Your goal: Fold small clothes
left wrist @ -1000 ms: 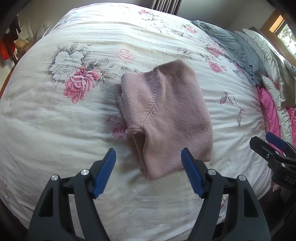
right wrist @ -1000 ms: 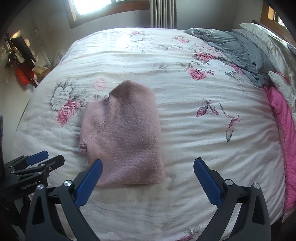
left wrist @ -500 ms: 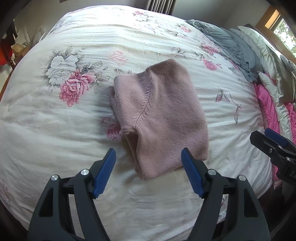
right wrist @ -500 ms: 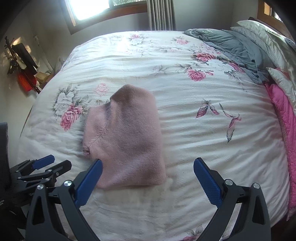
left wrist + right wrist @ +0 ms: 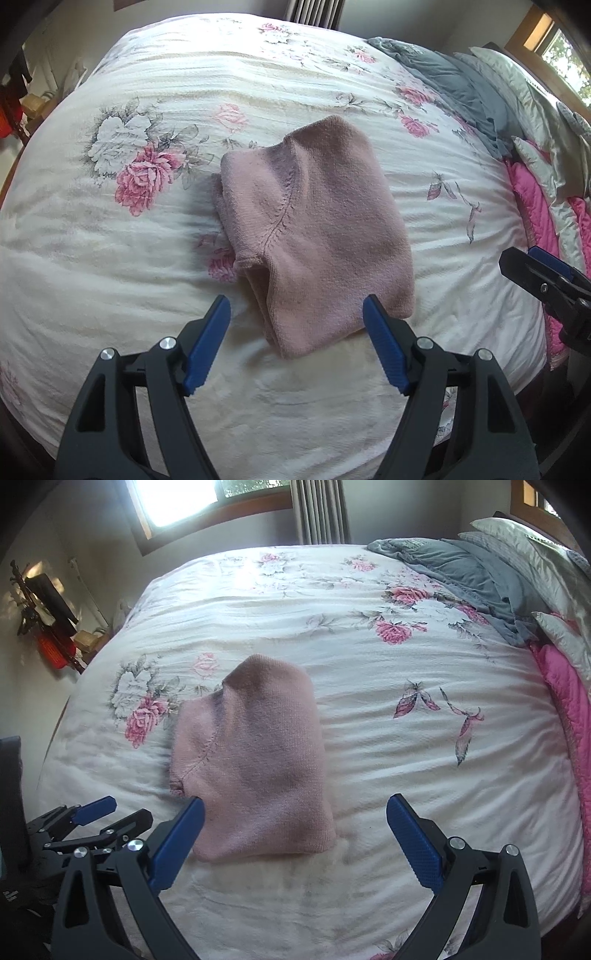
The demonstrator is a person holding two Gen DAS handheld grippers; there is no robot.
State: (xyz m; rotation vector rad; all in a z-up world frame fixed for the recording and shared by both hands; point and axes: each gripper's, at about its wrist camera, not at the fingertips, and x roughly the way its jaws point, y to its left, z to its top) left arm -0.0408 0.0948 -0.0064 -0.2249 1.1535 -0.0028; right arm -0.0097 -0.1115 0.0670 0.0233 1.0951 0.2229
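Both tongs (image 5: 296, 314) (image 5: 295, 814) gape empty above folded pink sweater (image 5: 317, 229); grey blanket (image 5: 454, 576) well apart.

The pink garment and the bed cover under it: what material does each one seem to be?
Pink garment: probably soft knit, wool or acrylic; fine loops and a raised seam show, matte. Bed cover: likely woven cotton, matte, with ribbed wrinkles and printed flowers.

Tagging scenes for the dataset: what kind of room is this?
Most likely a home bedroom: a bed with a floral bedspread, pillows at its head, and a curtained window. A folded pink sweater lies on it.
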